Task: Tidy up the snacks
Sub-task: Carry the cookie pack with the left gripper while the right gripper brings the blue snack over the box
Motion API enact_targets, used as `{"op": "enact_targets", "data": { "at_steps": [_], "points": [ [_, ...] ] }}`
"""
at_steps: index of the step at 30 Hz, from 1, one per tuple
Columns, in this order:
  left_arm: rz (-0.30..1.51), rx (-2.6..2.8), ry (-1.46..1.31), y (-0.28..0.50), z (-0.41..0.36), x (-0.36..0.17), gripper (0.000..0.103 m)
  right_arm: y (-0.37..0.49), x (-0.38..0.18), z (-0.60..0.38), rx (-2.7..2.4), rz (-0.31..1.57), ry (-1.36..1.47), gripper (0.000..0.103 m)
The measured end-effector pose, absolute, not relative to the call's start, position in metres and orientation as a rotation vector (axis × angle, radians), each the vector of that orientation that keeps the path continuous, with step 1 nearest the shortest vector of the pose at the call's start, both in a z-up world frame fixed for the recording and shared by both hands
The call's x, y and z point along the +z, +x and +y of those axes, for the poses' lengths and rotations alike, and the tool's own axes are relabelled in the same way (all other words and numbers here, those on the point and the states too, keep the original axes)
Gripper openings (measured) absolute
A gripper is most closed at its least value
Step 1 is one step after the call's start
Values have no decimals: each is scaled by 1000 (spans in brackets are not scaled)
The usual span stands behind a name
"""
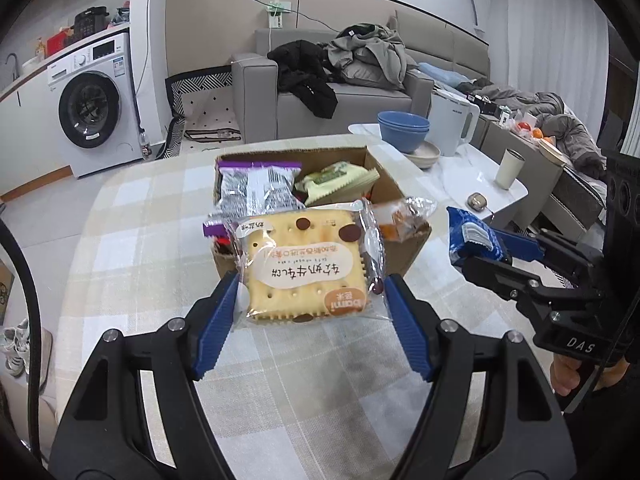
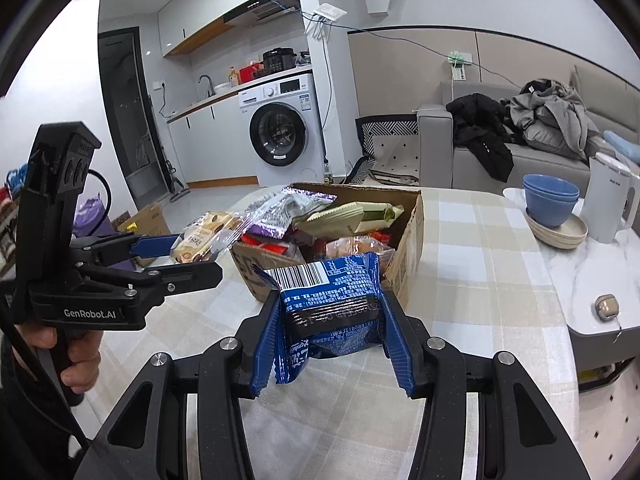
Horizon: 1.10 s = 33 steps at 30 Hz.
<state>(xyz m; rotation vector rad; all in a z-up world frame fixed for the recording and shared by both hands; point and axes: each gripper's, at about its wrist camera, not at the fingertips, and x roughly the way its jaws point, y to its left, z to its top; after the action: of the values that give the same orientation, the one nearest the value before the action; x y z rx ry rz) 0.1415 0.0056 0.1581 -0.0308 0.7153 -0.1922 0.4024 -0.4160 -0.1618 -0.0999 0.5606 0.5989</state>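
Left tongs [image 1: 308,292]: I'm clamping the clear-wrapped square cracker packet [image 1: 306,268].
Right tongs [image 2: 332,320]: gripping the blue foil snack packet [image 2: 332,300].
Brown cardboard box [image 2: 408,248]: crammed with snacks.

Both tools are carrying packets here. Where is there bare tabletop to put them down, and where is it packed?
Bare checked cloth lies between the cardboard box and the stacked blue bowls, and in front of the box under the left tool and right tool. The box itself is crammed with snacks. The marble side table is crowded near the kettle.
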Motion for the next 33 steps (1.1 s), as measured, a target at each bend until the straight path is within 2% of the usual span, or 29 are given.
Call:
{"op": "enact_targets", "data": {
  "at_steps": [16, 33],
  "points": [
    [689, -148, -21, 174, 10, 185, 71, 432, -117, -399, 542, 528, -45, 49],
    [714, -154, 4, 242, -25, 154, 71, 473, -122, -380, 526, 574, -53, 49]
  ]
}}
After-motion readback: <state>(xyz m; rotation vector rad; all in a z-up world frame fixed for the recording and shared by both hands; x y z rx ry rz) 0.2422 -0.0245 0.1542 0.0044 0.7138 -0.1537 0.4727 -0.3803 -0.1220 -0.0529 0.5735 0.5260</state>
